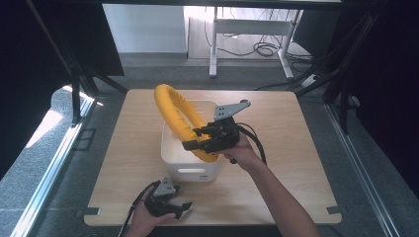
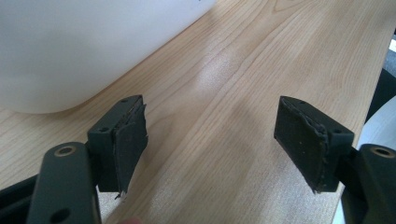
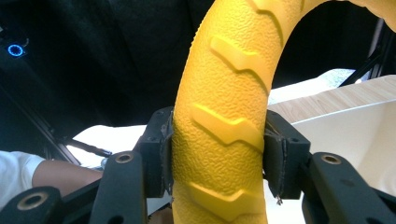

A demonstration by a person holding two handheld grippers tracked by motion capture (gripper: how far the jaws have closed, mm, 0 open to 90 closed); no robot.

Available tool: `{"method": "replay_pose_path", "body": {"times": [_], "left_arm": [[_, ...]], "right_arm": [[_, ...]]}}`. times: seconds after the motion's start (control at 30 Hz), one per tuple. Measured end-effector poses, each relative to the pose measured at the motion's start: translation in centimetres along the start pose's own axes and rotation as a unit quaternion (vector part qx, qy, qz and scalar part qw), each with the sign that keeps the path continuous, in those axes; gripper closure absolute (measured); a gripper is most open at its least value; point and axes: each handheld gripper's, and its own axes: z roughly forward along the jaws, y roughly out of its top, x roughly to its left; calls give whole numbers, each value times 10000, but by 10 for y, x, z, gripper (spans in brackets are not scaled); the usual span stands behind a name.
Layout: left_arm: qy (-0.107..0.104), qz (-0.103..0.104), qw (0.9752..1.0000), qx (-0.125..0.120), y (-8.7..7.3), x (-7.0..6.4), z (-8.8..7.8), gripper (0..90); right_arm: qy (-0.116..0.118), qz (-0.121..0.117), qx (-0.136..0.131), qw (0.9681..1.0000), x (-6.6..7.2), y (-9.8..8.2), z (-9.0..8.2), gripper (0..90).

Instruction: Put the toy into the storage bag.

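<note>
We see daylight entering from the back of the room beyond the wooden table (image 1: pixel 276 182), leaving both sides of it nearly black. A glare patch shines on its grain in the left gripper view. Close-up pictures look soft; the high view is grainy.

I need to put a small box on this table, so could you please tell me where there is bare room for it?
The wood right of the white bin, out to the table edge, is bare, and so is the strip left of the bin. The middle is crowded: the right tool grips the yellow ring over the bin. The near edge holds the open left tool.
</note>
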Motion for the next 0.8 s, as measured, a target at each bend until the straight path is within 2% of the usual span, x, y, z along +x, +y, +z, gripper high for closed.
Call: {"method": "replay_pose_path", "body": {"times": [0.13, 0.23, 0.3, 0.4, 0.63, 0.7, 0.8], "left_arm": [[-3, 4, 10000, 4, 0, 0, 0, 256], [-10, -14, 10000, -8, 0, 0, 0, 256], [-8, -13, 10000, -13, 0, 0, 0, 256], [-9, -9, 10000, -10, 0, 0, 0, 255], [-27, -4, 10000, -14, 0, -1, 1, 255], [-26, 16, 10000, -9, 0, -1, 1, 256], [-26, 2, 10000, -1, 0, -1, 2, 256]], "right_arm": [[5, -7, 24, 10000, -1, -1, 0, 504], [-82, -47, 69, 9999, -2, -2, -1, 501], [-174, 21, 105, 9998, -6, -5, -1, 498], [-169, 35, 58, 9998, -8, -7, -3, 497], [-307, -76, 196, 9993, -10, -14, -8, 487], [-437, -125, 263, 9986, -11, -16, -11, 480], [-427, -98, 166, 9989, -14, -19, -14, 479]]}}
